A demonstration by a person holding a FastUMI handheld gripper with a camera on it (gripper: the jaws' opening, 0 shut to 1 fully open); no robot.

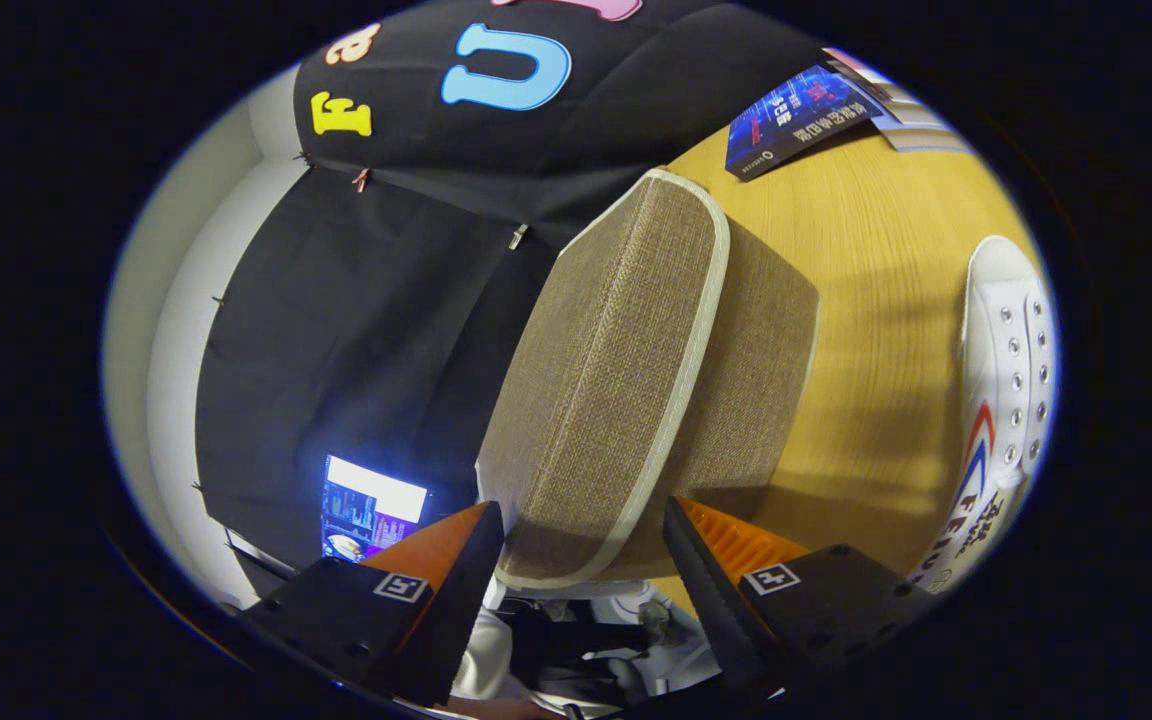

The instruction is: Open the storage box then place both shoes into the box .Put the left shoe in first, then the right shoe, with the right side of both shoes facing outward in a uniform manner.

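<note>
The hand-held gripper (581, 545) stands released — its 2 fingers straddle the near edge of the storage box (626, 380) lid, not pressing it; box on the desk (876, 330), its long axis running ahead.

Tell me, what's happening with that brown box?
A person is working hand-held tongs at a brown fabric storage box on a wooden table. The near corner of the box's lid sits between the two open fingers, which don't look pressed on it yet, and the lid looks tilted. One white shoe lies on the table beyond the box, not packed yet. A blue book lies at the table's far end.
</note>
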